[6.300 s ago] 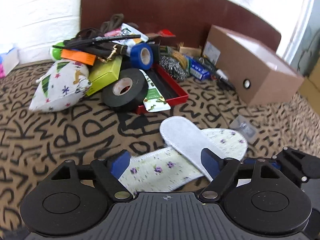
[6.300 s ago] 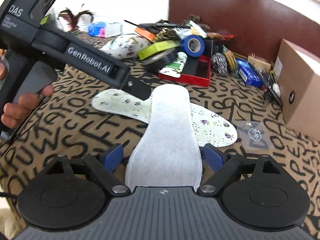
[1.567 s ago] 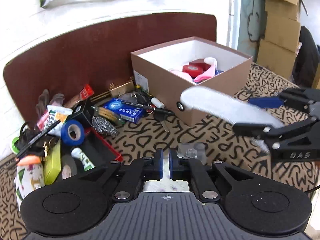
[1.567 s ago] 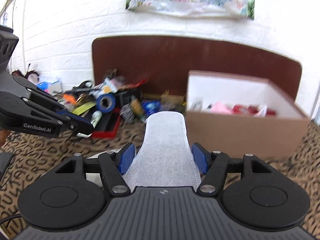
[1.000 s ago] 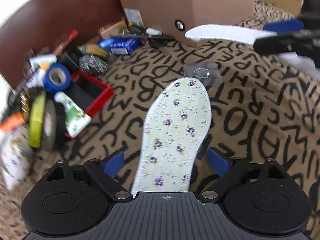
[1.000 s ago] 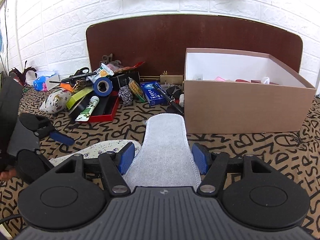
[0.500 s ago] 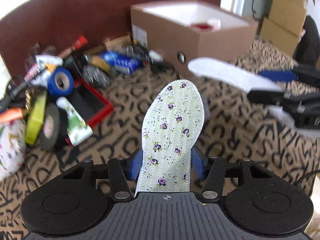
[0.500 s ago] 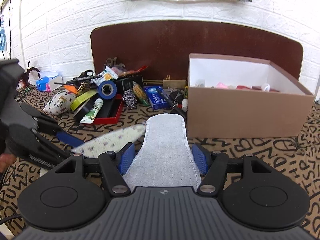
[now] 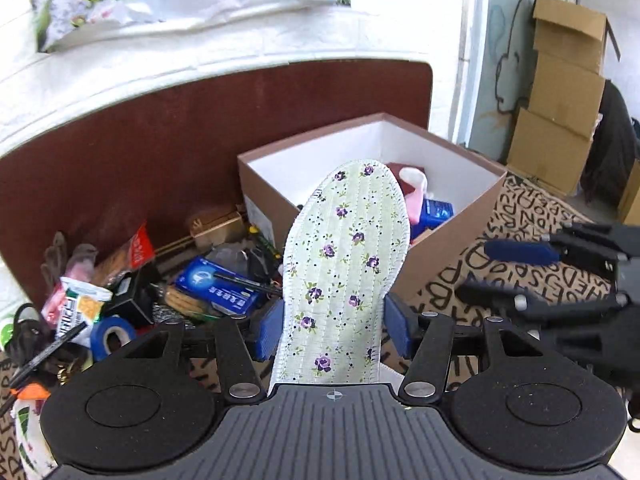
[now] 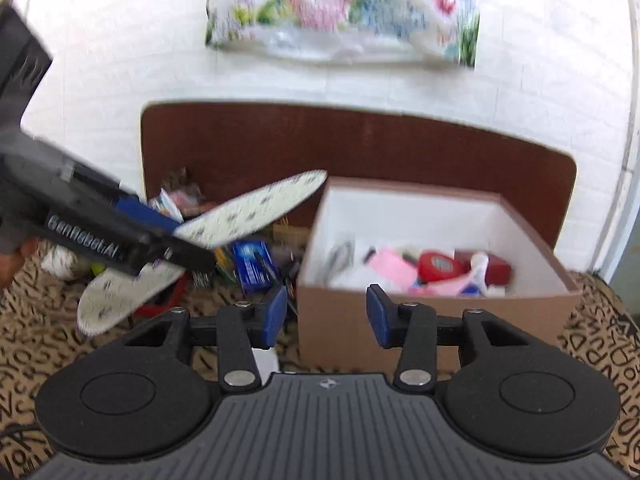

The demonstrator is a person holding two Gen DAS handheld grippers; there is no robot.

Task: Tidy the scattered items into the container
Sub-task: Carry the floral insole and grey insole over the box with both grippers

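Observation:
My left gripper [image 9: 334, 330] is shut on a floral insole [image 9: 346, 264] and holds it in the air, toe pointing at the open brown box [image 9: 452, 240]. In the right wrist view the same insole [image 10: 224, 232] hangs from the left gripper [image 10: 160, 236], left of the box [image 10: 432, 312]. My right gripper [image 10: 326, 322] is open and empty, in front of the box's near wall; it also shows at the right of the left wrist view [image 9: 516, 272]. The white insole is out of sight.
A pile of scattered items lies left of the box: blue tape roll [image 9: 114, 336], blue packet [image 9: 218, 286], red tray [image 10: 160, 308], pens and snack packs. A brown headboard [image 9: 160, 140] stands behind. Cardboard boxes [image 9: 560, 96] are stacked at far right.
My right gripper has opened and no longer holds the white insole. My left gripper has lifted the floral insole up toward the box.

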